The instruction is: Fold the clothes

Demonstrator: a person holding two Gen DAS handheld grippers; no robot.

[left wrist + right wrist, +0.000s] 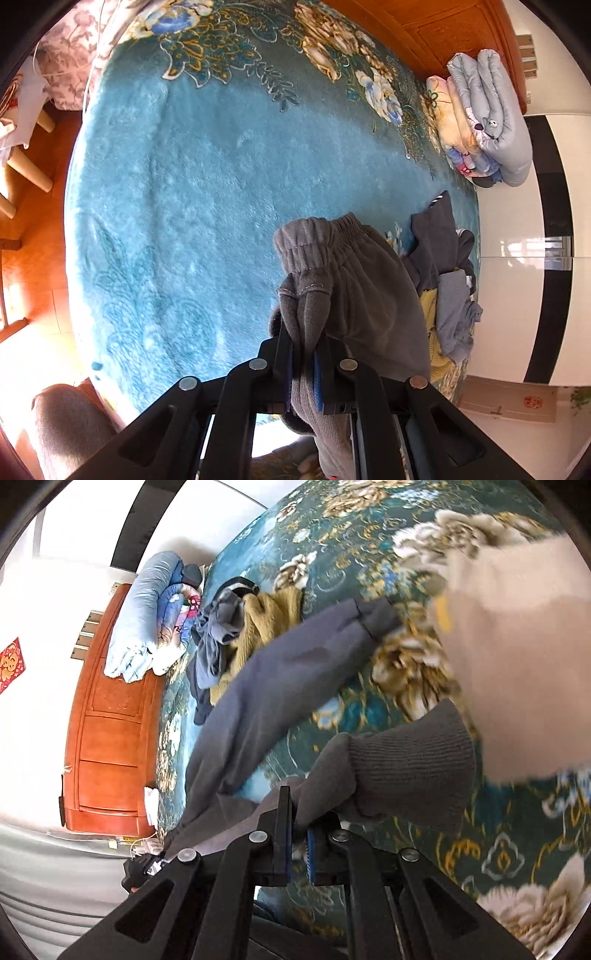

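Observation:
Grey sweatpants [354, 280] hang over a bed covered by a teal floral blanket [207, 192]. My left gripper [304, 354] is shut on the pants just below the gathered elastic waistband [314, 236], and the cloth bunches between its blue pads. In the right wrist view my right gripper [299, 834] is shut on the pants beside a ribbed cuff [410, 768]. One grey leg [280, 675] stretches away from it toward the clothes pile. The picture there is blurred.
A pile of dark, blue and yellow clothes [447, 280] lies at the bed's right side. Folded quilts [487, 118] are stacked by the wooden headboard [110, 716]. A beige sleeve [517, 657] crosses the right wrist view. Wooden chair legs [29, 166] stand on the floor at left.

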